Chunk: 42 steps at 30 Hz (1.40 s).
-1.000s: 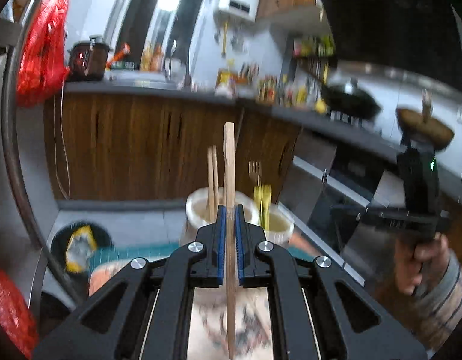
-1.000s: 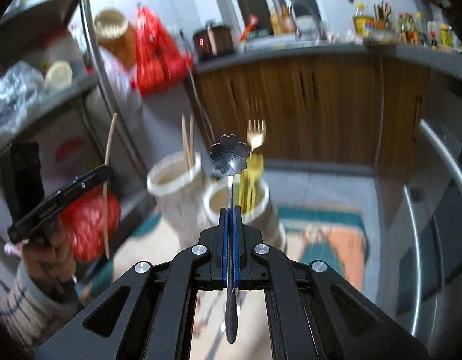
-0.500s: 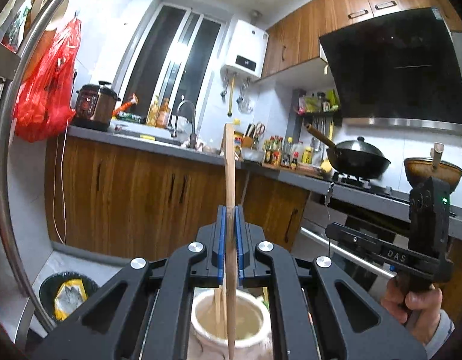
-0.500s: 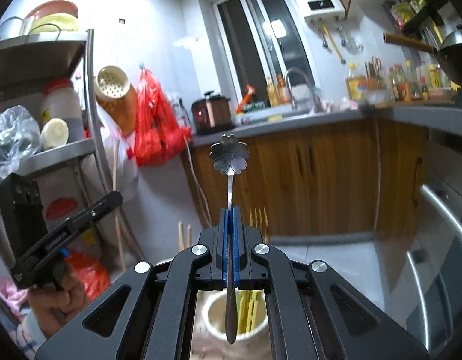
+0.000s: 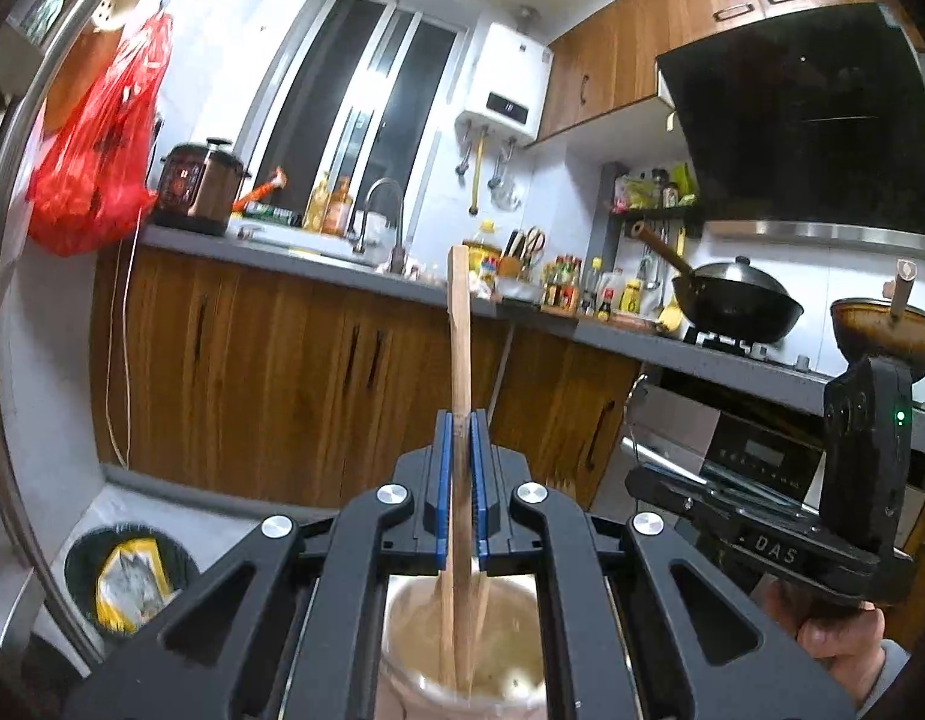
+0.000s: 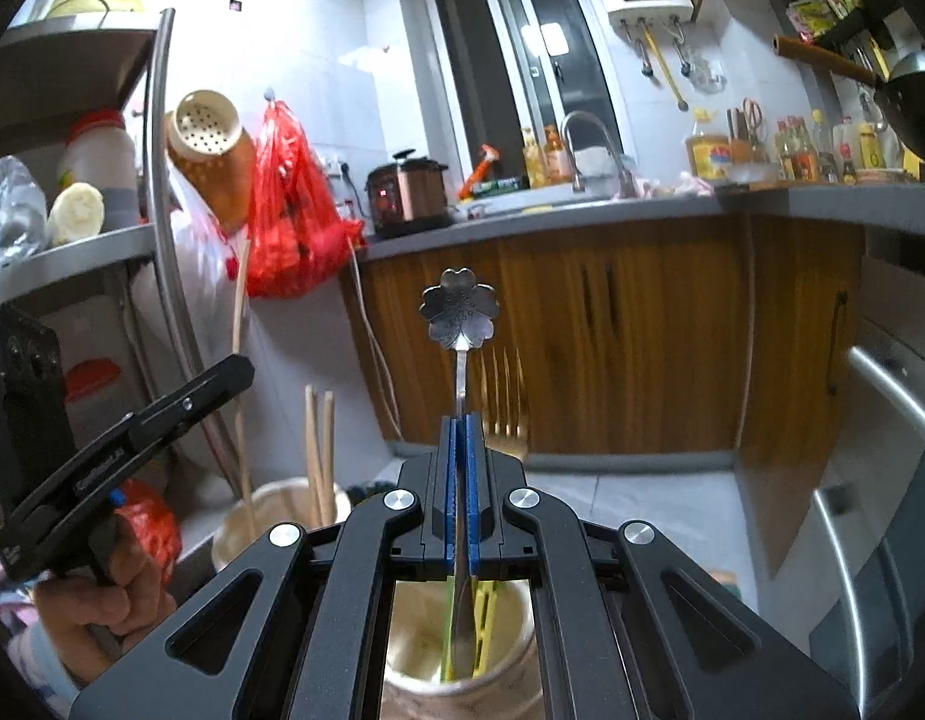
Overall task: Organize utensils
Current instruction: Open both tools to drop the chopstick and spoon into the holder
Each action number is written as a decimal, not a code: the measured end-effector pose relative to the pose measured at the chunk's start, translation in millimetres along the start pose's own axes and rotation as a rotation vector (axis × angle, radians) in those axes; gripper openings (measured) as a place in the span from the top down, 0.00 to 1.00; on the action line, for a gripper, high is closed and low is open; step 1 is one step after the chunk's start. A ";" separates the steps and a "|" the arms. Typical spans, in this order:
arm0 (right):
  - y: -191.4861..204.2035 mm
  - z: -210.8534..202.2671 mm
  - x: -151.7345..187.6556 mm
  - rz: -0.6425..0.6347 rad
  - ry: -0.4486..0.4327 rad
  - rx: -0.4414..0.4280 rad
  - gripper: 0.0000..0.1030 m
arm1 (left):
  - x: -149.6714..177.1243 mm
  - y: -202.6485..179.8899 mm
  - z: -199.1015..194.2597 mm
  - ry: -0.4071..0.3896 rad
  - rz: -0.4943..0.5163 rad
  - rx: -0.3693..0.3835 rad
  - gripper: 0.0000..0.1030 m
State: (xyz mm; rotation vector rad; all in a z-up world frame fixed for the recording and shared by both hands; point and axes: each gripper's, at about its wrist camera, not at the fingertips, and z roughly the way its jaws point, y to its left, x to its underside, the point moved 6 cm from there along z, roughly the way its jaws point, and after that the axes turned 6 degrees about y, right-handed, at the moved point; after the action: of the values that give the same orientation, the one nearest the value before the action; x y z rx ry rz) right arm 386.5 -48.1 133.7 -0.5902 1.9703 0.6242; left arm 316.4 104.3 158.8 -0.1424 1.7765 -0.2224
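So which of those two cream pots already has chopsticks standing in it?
The left pot: two wooden chopsticks stand in it. The right pot, under the right tool, holds a gold fork and yellow-green handles instead.

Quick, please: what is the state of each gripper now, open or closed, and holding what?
Left gripper: closed on a wooden chopstick.
Right gripper: closed on a flower-ended metal utensil.
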 end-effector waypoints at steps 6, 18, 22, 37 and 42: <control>-0.2 -2.7 21.3 -0.009 0.057 0.040 0.97 | 19.4 0.3 -3.5 0.078 0.021 -0.071 0.94; -8.1 13.6 42.0 -0.021 0.142 0.093 0.96 | 31.4 3.0 7.5 0.159 0.088 -0.153 0.94; -10.0 15.6 45.3 -0.011 0.151 0.099 0.96 | 31.7 4.8 4.2 0.157 0.093 -0.158 0.94; -16.5 -8.3 45.0 -0.009 0.118 0.101 0.78 | 27.3 5.8 -22.6 0.106 0.115 -0.161 0.56; -20.8 -33.9 52.1 0.009 0.089 0.120 0.76 | 33.6 14.4 -42.0 0.101 0.087 -0.175 0.51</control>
State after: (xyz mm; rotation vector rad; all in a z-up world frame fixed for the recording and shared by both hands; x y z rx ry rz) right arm 355.4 -93.1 97.6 -0.5438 2.0786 0.4886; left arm 268.5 114.1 132.2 -0.1809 1.8971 -0.0115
